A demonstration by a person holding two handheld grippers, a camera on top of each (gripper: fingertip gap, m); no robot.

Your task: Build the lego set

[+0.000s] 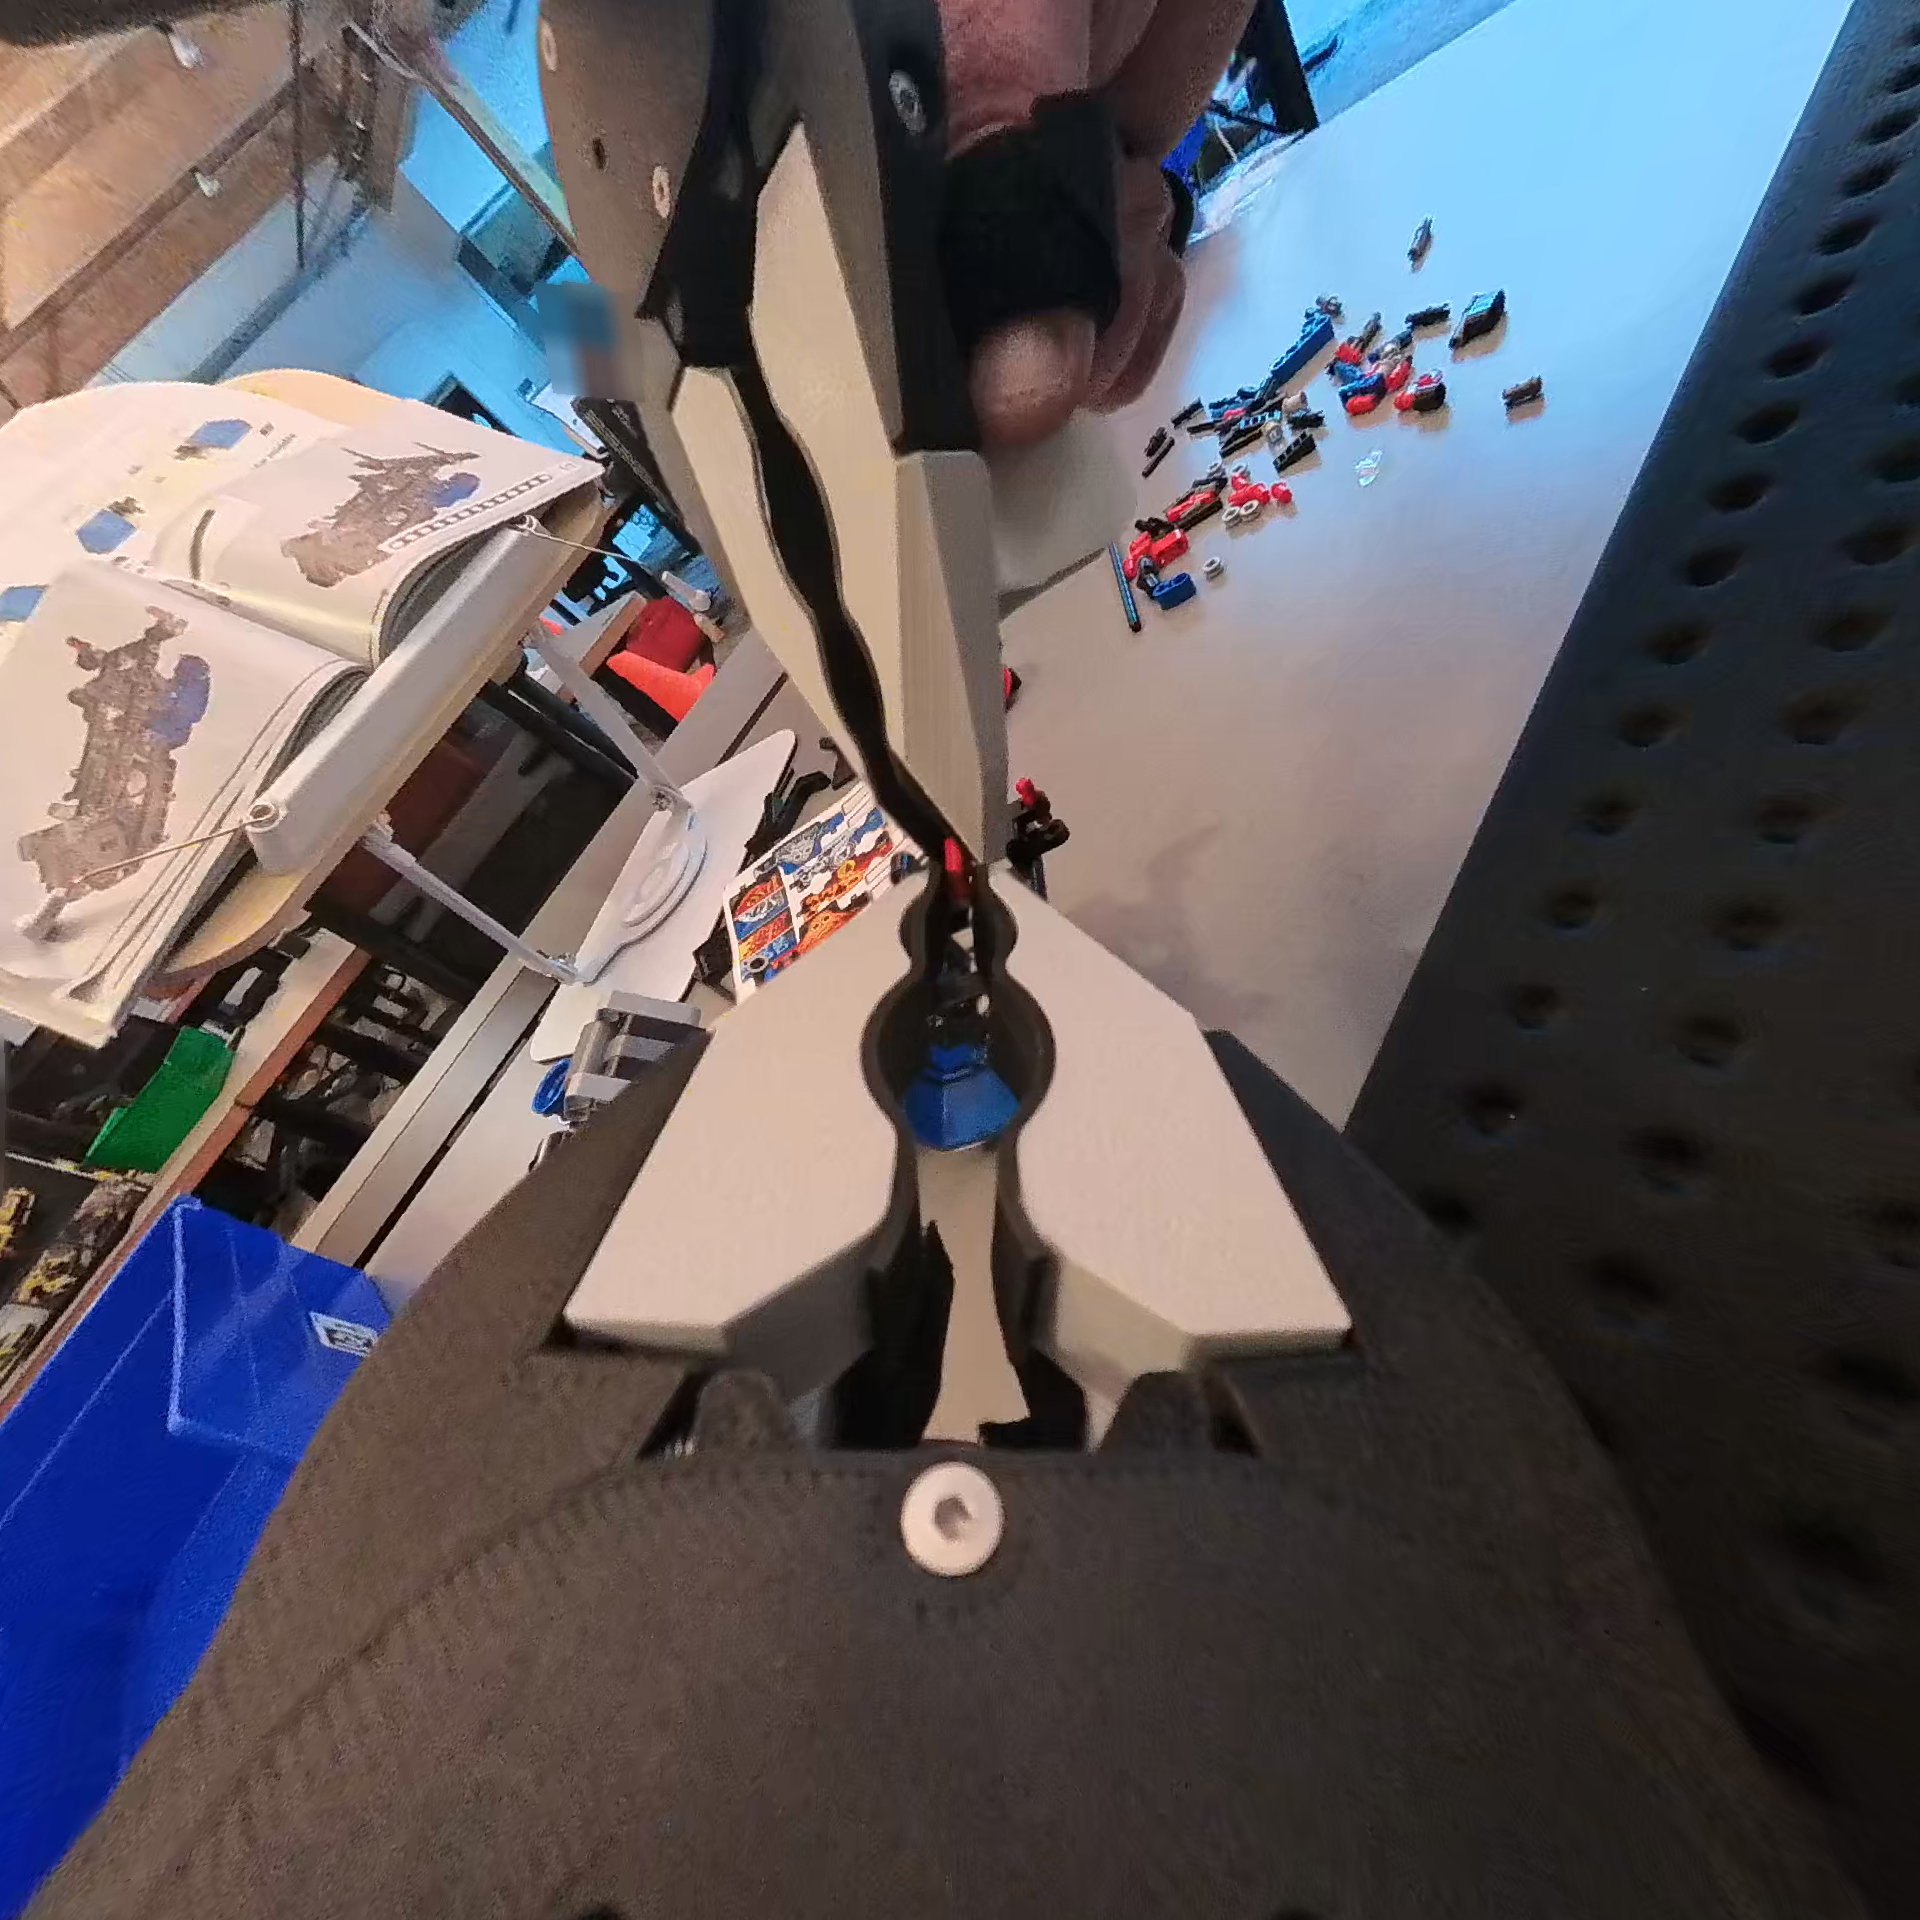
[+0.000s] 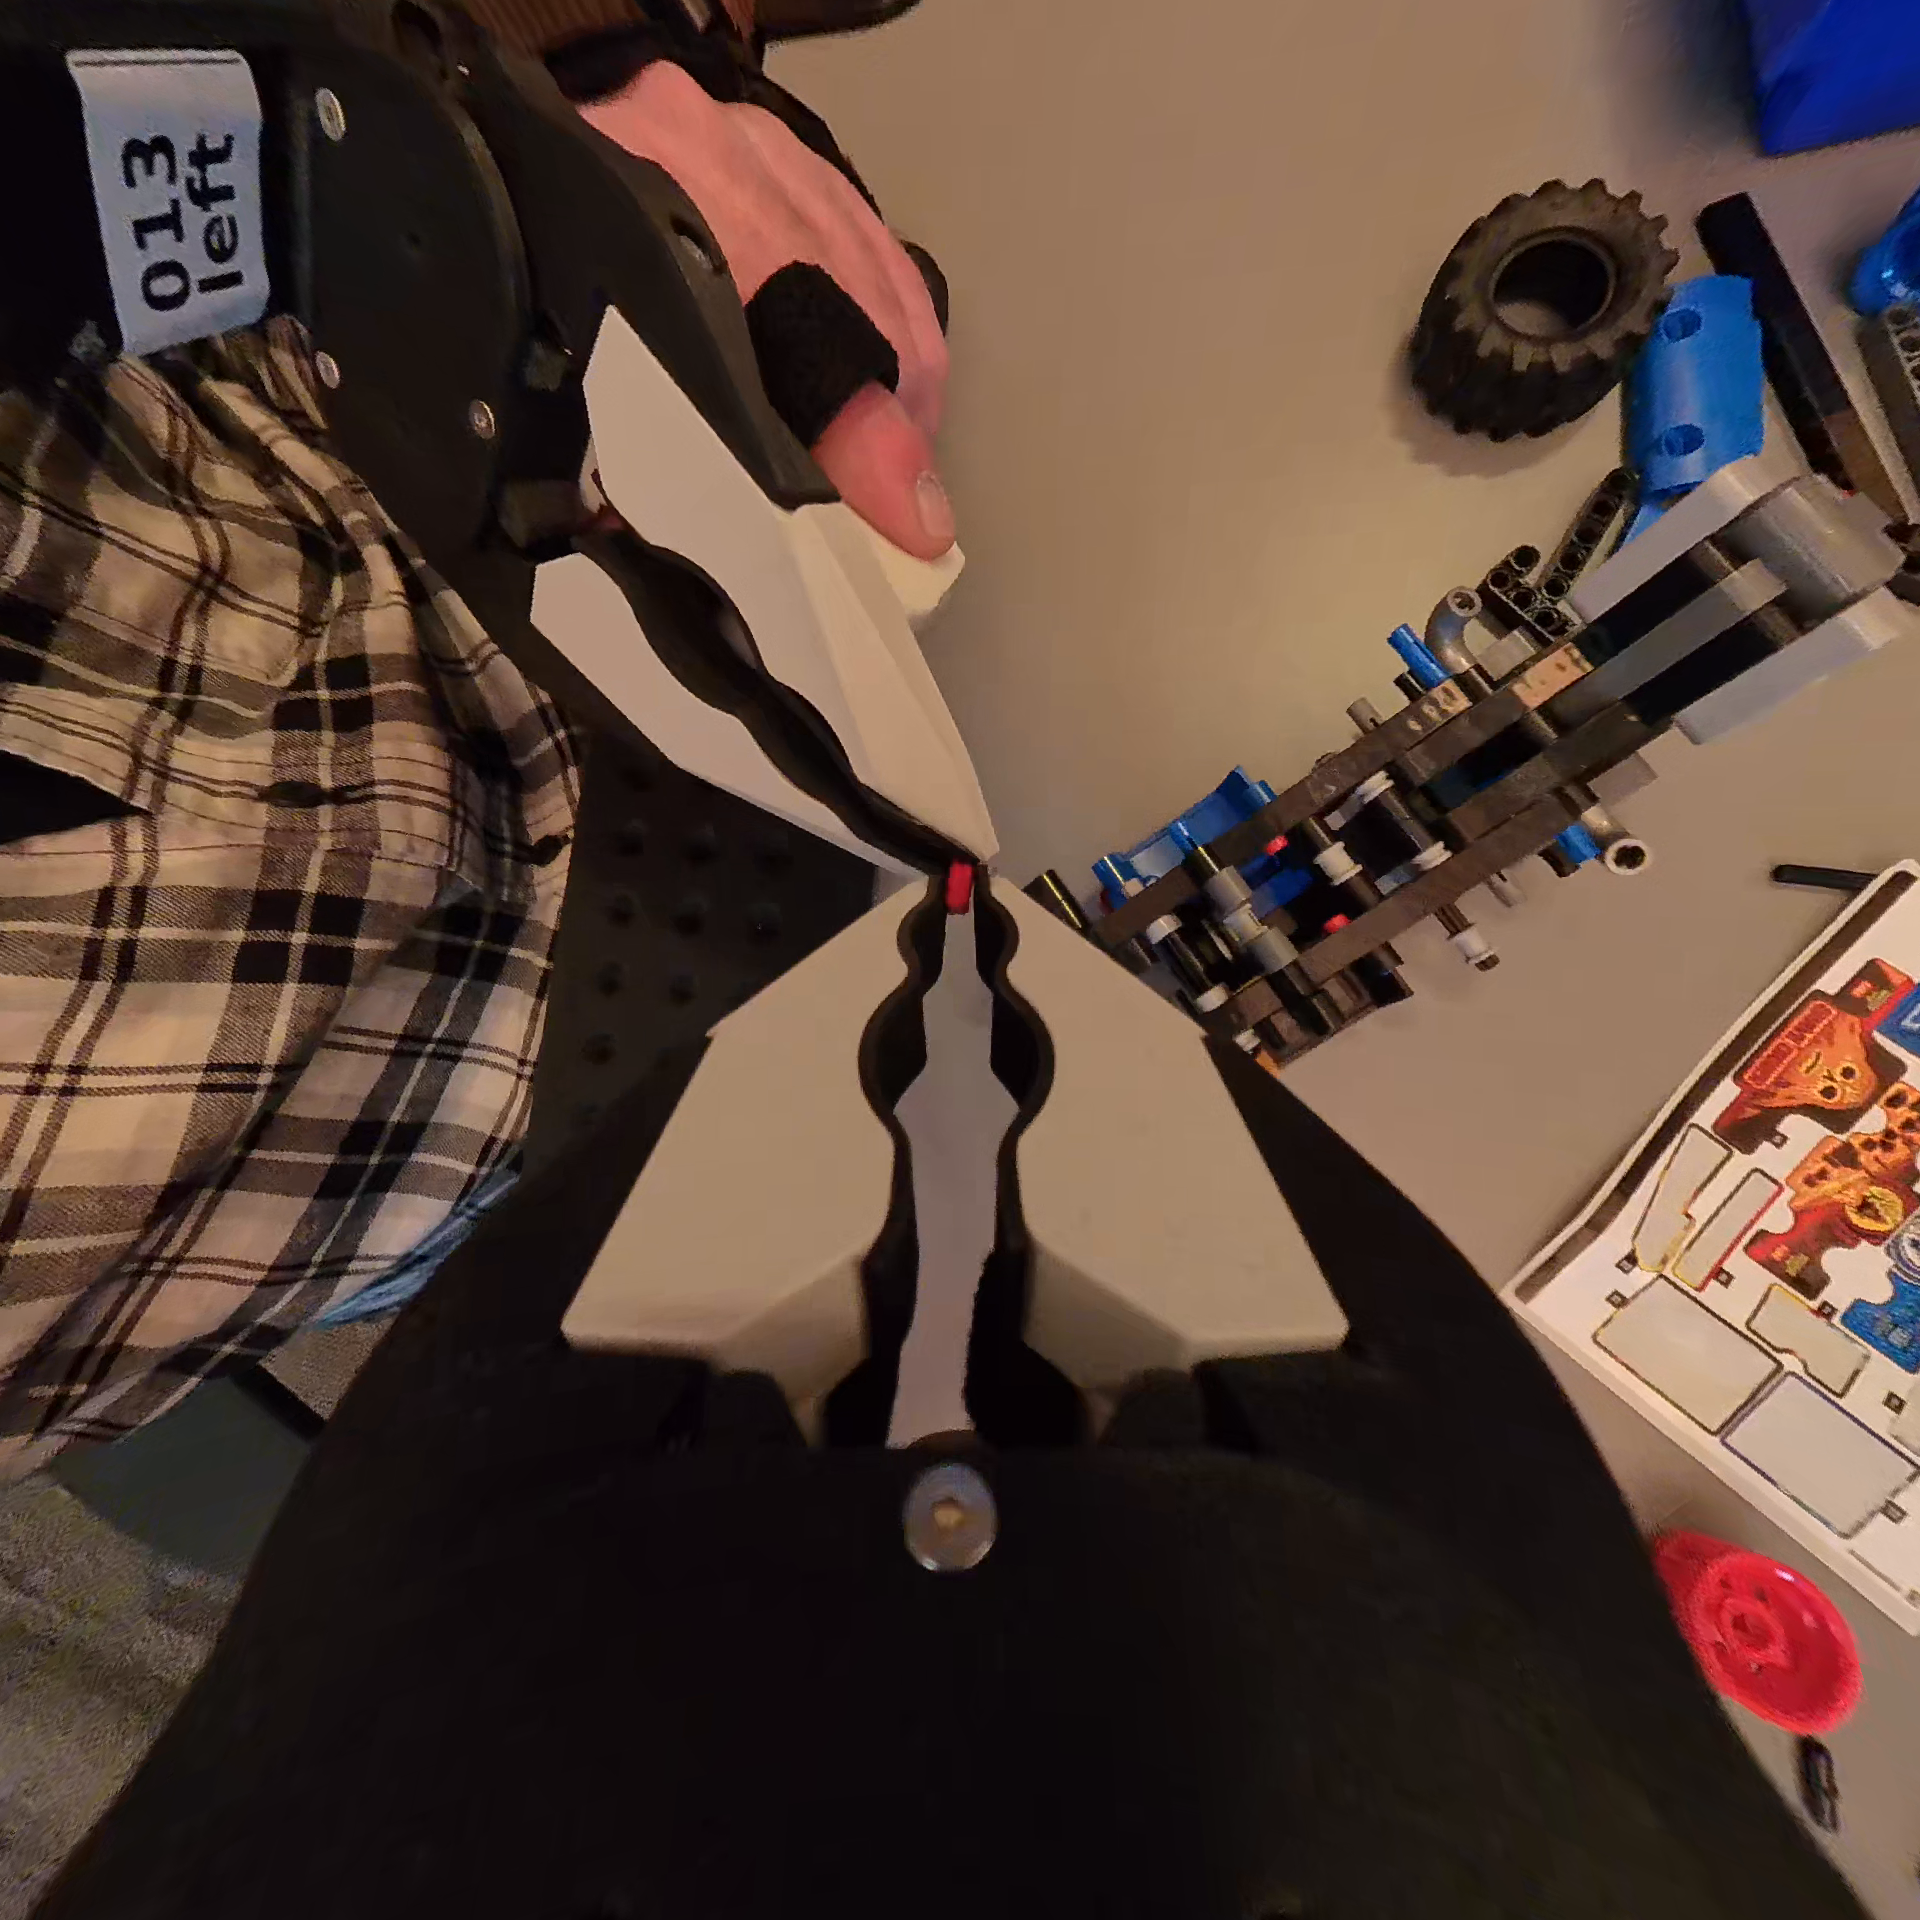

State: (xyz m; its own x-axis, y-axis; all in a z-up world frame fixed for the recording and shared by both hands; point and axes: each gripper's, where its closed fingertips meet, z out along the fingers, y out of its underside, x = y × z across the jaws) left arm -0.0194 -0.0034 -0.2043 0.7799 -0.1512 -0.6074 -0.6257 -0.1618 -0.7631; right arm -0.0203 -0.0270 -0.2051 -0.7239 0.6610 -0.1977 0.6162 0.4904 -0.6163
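Red pin (image 2: 958, 886) pinched between two gripper tips meeting nose to nose above the table (image 2: 1195, 416).
Right gripper (image 2: 961, 883) and left gripper (image 1: 956, 883) both close narrowly on it. Only the right wrist view shows the black-and-grey beam chassis (image 2: 1455, 810) and knobbly tyre (image 2: 1538, 312); only the left shows the open manual (image 1: 208, 582) and scattered pieces (image 1: 1299, 436).

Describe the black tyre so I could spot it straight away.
Start at the long black, grey and blue lego assembly lying across the table. Just past its grey end, beside a blue curved piece, lies the black tyre. It alone is round, knobbly and hollow in the middle.
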